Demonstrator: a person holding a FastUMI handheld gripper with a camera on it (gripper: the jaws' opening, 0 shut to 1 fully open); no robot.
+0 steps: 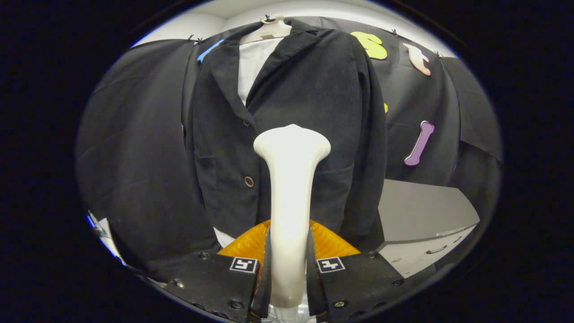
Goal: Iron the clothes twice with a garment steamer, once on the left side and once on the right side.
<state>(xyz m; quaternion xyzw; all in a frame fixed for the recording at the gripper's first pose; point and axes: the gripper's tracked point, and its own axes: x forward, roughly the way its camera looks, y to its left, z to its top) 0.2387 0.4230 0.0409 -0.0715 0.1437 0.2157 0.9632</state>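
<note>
gripper view: steamer head up at the jacket, grip and aim are the weak spots

gripper view puts the garment steamer (290,197) upright between my fingers, both of them pressed against its white handle, so the gripper (289,269) is closed on it with the jaws only as far apart as the handle is wide. the flared head sits in front of the dark jacket (287,116), which hangs on a hanger (269,28) over a white shirt (251,67). i cannot tell whether the head is touching the cloth or just short of it.

what worries me: the handle is smooth and tapered, so i judge it could slide or twist between the fingers once the head drags on the fabric. the head is close to the front opening and the button (249,181); a stroke from here could catch the button or the lapel edge, or blur the left pass and the right pass into one. the jacket hangs free, so pushing too hard would likely swing it away. an orange thing (334,244) lies low just beyond the fingers, and a grey cabinet (426,215) stands beside the jacket; a long downward stroke might bump either.
</note>
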